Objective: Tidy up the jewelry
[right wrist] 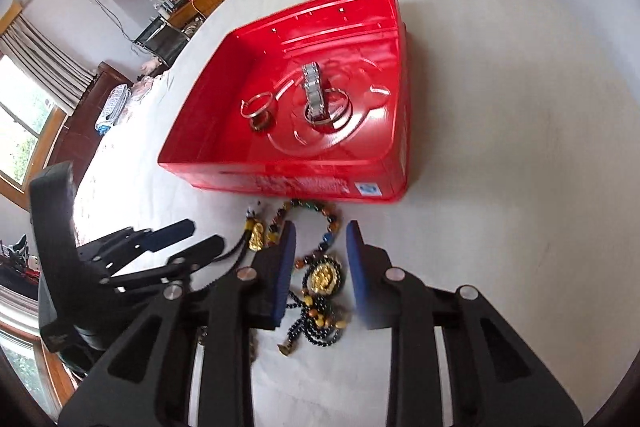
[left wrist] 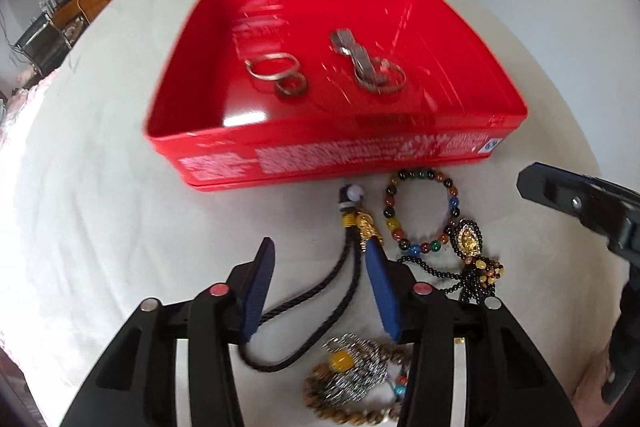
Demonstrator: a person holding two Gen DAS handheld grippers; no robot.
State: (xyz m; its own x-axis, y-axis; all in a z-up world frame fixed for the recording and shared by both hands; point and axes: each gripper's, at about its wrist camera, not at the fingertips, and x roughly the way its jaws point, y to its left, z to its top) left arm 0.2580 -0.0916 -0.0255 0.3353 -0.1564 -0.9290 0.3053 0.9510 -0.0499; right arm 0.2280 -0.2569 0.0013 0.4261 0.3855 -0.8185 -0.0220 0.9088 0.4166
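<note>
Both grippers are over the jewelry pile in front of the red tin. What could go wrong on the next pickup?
1. The black bead necklace with the gold pendant overlaps the multicolored bead bracelet; the open right gripper may drag both.
2. The black cord runs between the open left gripper's fingers into the brown bead strand; lifting could snag it.
3. The grippers work close together and may collide.
</note>
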